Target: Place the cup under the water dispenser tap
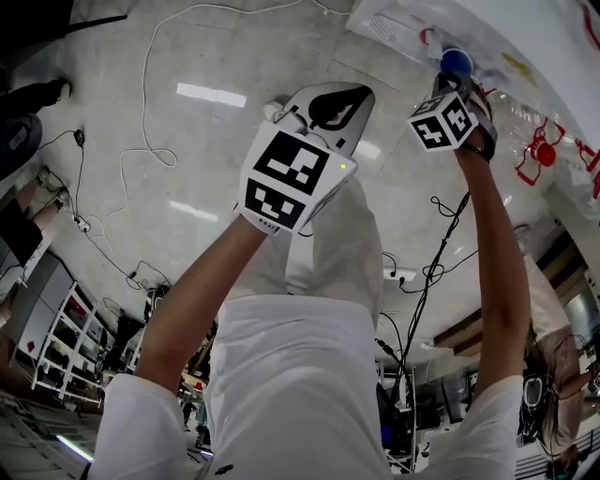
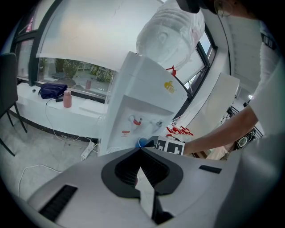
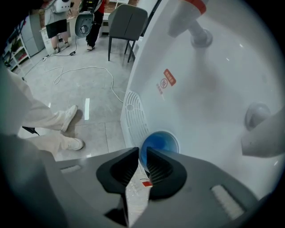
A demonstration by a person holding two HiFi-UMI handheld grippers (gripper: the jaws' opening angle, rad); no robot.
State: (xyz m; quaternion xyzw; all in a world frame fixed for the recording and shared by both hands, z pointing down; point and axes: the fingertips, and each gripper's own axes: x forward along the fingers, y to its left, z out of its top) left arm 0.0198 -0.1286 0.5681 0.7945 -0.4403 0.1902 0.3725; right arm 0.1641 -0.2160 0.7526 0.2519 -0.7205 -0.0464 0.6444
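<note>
Facing a white water dispenser, I stand on a pale tiled floor with a gripper in each hand. A large clear water bottle sits upside down on top of the dispenser. A white cable trails in loops across the floor, and a grey chair stands further back.

My left gripper hangs back from the dispenser, well apart from it, pointing towards its front. Its jaws are closed tip to tip and hold nothing.

My right gripper reaches into the dispenser's recess, pointing steeply down. Its jaws stand slightly apart, with a narrow gap between the tips. The near rim of the cup lies right at that gap, but the pads do not squeeze it, so this gripper holds nothing.

A white slotted drip tray forms the base of the recess. The blue cup stands upright on it, open mouth up, just beyond the right jaws' tips. From the left gripper view it sits roughly beneath the red tap. A second tap, pale in colour, juts out beside the red one. A small red and white label is stuck on the recess wall between the red tap and the tray.
</note>
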